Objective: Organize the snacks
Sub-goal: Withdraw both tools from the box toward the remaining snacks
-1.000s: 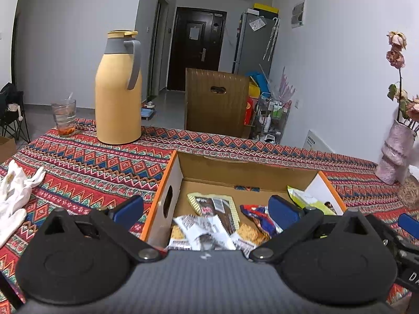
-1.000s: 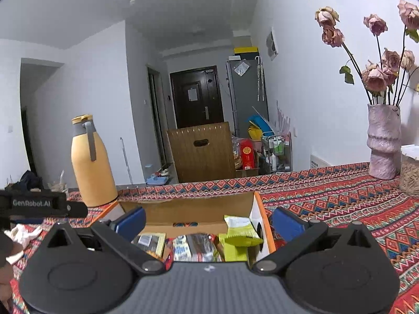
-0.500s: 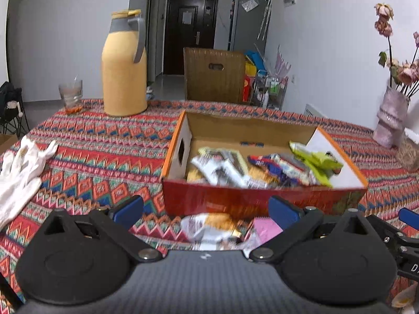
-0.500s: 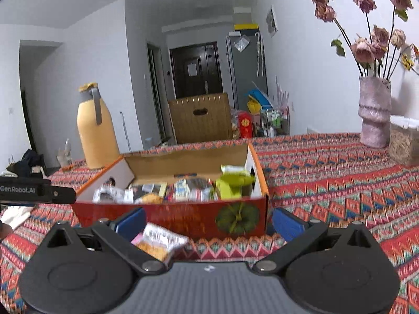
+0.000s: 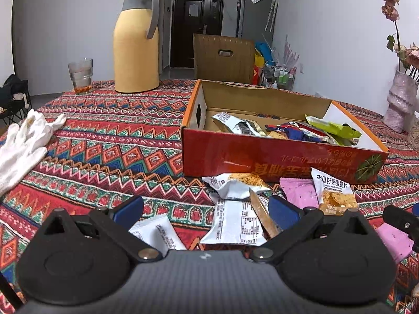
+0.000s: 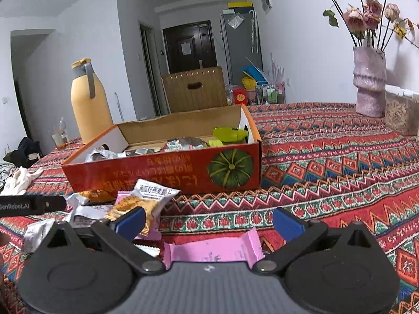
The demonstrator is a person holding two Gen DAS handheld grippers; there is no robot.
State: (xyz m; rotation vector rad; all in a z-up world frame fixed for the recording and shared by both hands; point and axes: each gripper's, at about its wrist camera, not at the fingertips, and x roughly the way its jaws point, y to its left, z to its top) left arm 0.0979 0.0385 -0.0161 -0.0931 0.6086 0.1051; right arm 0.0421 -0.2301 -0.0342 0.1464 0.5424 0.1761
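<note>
while loose snack packets (image 5: 237,209) crowd the near wall of the box (image 5: 275,162), i hold my left gripper (image 5: 205,213) and right gripper (image 6: 209,221) spread wide, both empty.

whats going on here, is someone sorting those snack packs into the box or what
A person holds a two-finger tool in each hand over a patterned tablecloth. The orange cardboard box already contains several snack packets, and more lie loose on the cloth in front of it. The left tool is open and low over the white packets. The right tool is open just above a pink packet. Neither holds anything yet.
</note>
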